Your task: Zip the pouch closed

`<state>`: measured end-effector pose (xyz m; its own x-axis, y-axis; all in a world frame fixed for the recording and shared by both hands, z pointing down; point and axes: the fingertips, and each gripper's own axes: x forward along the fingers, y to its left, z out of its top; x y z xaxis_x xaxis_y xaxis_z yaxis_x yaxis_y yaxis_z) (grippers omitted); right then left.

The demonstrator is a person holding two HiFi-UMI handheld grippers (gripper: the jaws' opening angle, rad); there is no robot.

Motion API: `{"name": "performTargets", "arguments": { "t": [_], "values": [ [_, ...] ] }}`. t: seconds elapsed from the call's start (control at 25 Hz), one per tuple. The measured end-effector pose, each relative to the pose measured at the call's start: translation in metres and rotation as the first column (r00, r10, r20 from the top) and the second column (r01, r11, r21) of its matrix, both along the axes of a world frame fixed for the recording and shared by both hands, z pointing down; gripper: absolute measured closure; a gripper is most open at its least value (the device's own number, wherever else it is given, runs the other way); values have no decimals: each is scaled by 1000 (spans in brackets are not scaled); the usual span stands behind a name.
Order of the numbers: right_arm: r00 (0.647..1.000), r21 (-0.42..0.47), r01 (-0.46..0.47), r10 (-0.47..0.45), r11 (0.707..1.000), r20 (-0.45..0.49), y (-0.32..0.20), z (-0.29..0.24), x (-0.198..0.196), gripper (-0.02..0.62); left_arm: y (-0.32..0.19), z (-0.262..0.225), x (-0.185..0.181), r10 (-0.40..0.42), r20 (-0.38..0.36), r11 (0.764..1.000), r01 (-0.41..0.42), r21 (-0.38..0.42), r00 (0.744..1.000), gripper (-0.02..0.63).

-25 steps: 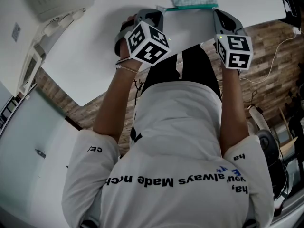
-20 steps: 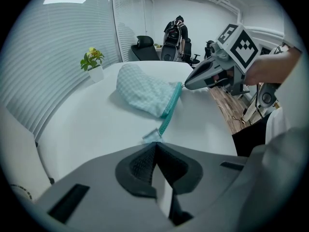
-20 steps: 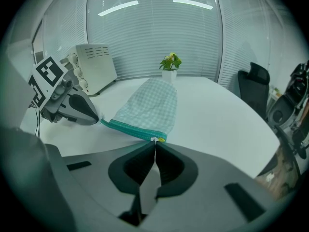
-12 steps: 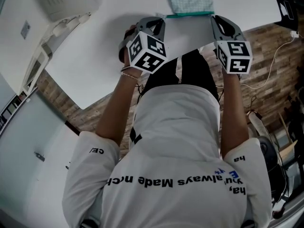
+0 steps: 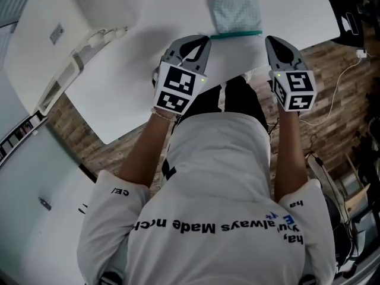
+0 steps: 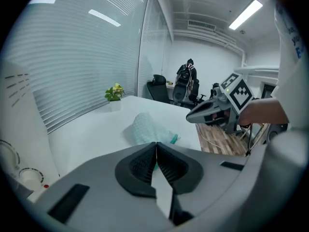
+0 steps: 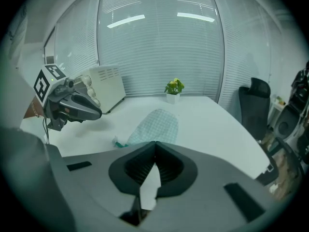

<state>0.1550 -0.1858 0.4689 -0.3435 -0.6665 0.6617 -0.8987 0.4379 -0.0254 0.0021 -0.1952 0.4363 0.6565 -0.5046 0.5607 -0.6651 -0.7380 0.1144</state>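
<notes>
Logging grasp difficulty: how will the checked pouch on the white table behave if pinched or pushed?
The pouch looks like soft fabric with a rounded, slack outline, so it will probably sag if lifted. It seems light, and may slide on the smooth table when pushed. Its teal zip edge looks straighter, likely firmest to pinch.

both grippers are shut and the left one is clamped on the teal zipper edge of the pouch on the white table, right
Not quite. The left gripper is shut, but on nothing: the left gripper view shows the pouch lying on the white table ahead of its closed jaws, not between them. The right gripper is shut and empty too.
</notes>
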Motion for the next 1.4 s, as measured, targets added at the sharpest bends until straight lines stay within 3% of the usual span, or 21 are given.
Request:
{"name": "performTargets", "arguments": {
  "t": [0.24, 0.6, 0.96, 1.4],
  "values": [
    [998, 69, 9, -13, 998, 59, 3, -50, -5, 587, -5, -55, 0, -58, -136, 995, 68, 71, 989, 584],
    [989, 157, 26, -48, 987, 141, 11, -127, -18, 588, 2, -124, -8, -96, -283, 984, 133, 117, 954, 584],
    [980, 276, 61, -110, 959, 167, 19, -198, -33, 588, 10, -191, -13, -81, -363, 967, 162, 198, 928, 586],
    [974, 380, 84, -156, 921, 165, 39, -261, -47, 588, 26, -246, -18, -61, -404, 947, 180, 265, 913, 584]
  ]
}}
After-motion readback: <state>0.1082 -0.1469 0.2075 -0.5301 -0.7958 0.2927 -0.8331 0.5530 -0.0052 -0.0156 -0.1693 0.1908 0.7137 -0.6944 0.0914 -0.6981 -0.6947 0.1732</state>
